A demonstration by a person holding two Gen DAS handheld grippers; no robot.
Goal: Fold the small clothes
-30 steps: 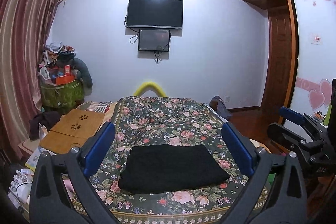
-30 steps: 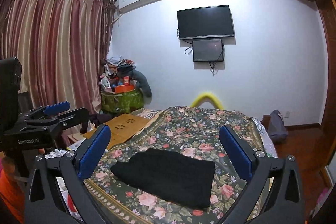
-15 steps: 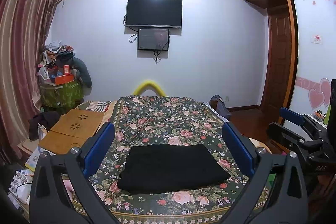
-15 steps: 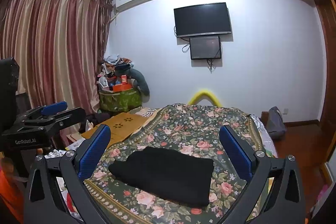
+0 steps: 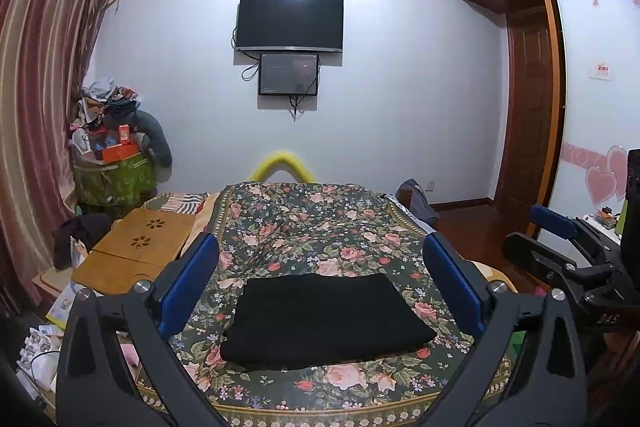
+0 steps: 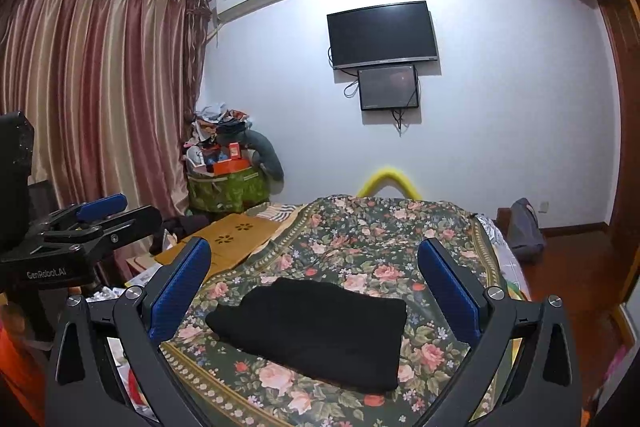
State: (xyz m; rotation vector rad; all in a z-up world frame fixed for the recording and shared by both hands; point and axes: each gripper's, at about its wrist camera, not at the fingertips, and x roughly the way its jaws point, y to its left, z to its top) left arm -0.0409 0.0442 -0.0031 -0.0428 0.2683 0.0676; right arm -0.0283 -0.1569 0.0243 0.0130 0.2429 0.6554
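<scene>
On the bed: a black garment [image 5: 326,321] is lying folded into a flat rectangle on the flowered bedspread [image 5: 316,227], near the front edge, touching neither tool.
Left gripper [image 5: 326,281]: it is hovering above the cloth with its blue pads spread wide, gripping nothing.
Right gripper [image 6: 320,287]: it is hanging over the same cloth, jaws likewise wide apart and empty.
Handling: the garment is looking soft, light and limp, likely a knit; it is probably going to sag and unfold if lifted by one point.
Where to grip: pinching the two near corners, or one folded edge with both tools, is seeming safest for keeping the layers together.
Progress: judging by its neat shape, the folding is looking nearly or wholly done.
Green bag [image 6: 228,187]: it is standing in the corner by the curtain [image 6: 100,87], overflowing with boxes and heaped clothes.
Wooden tray [image 5: 140,247]: it is sitting left of the bed; nothing is showing on top.
</scene>
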